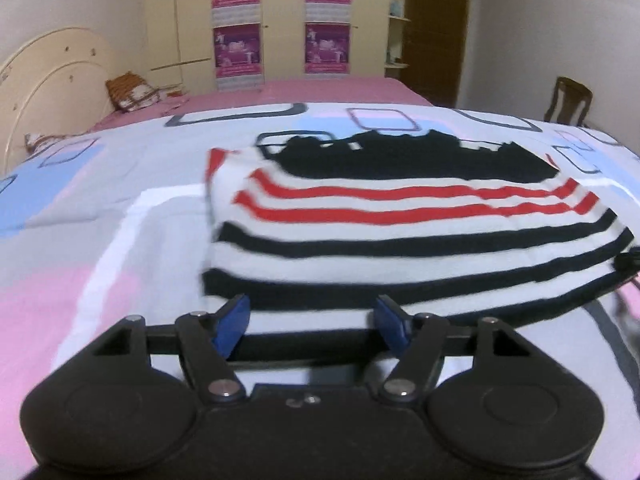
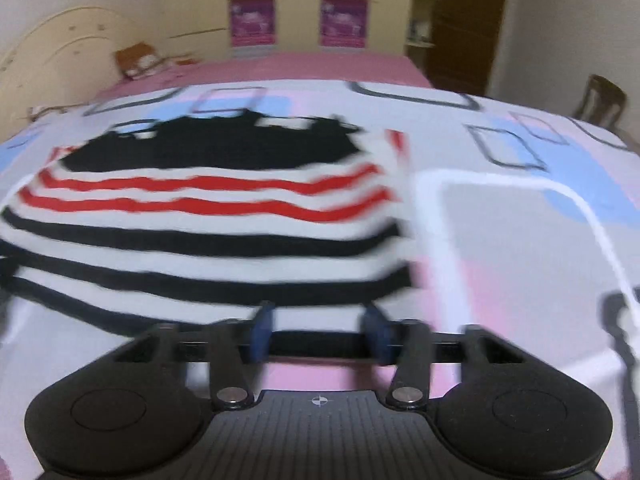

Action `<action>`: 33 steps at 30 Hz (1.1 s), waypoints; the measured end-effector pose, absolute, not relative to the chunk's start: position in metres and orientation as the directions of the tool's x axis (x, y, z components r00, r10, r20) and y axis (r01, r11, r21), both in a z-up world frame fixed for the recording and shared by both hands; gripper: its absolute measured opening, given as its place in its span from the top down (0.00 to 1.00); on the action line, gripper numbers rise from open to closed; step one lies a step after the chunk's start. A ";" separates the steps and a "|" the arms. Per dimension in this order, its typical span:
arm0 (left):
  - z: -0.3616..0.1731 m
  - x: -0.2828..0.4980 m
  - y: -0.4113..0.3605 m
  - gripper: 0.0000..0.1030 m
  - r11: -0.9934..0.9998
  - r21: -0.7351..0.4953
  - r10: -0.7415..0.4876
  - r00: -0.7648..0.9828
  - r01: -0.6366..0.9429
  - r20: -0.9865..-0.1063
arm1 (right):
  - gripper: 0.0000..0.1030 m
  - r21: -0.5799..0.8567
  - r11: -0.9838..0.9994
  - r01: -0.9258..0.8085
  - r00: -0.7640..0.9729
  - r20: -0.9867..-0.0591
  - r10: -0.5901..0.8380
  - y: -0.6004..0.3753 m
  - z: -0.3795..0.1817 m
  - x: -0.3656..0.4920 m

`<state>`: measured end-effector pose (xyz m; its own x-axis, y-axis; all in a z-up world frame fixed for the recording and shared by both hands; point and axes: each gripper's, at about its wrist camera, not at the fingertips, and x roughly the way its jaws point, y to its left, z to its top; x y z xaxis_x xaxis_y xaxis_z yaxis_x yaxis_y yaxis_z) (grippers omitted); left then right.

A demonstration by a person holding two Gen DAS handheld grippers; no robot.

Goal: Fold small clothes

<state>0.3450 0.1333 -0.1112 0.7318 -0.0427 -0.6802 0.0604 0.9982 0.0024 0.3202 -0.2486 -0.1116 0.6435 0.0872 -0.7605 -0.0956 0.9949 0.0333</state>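
Both sets of tongs spread wide, pinching nothing — left gripper (image 1: 313,320) and right gripper (image 2: 318,332) just short of the near hem of the striped shirt (image 1: 400,240), flat on the patterned bedsheet (image 1: 100,240). Best closed on the two near corners together, lifted evenly, hem carried toward the black collar end (right view blurred, so contact unclear). Beyond: pillow (image 1: 134,90), wardrobe (image 1: 280,20), chair (image 1: 570,98) — nothing in the way.
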 end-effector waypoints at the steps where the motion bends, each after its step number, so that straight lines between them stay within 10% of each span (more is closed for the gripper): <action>1: -0.112 0.344 0.134 0.36 0.998 -0.005 -0.052 0.729 0.066 -0.683 | 0.83 0.032 0.996 -0.087 0.638 -0.766 0.081 -0.256 -0.114 0.320; 33: -0.110 0.343 0.132 0.37 0.999 -0.010 -0.031 0.704 0.034 -0.710 | 0.86 0.027 0.995 -0.093 0.617 -0.783 0.079 -0.274 -0.114 0.317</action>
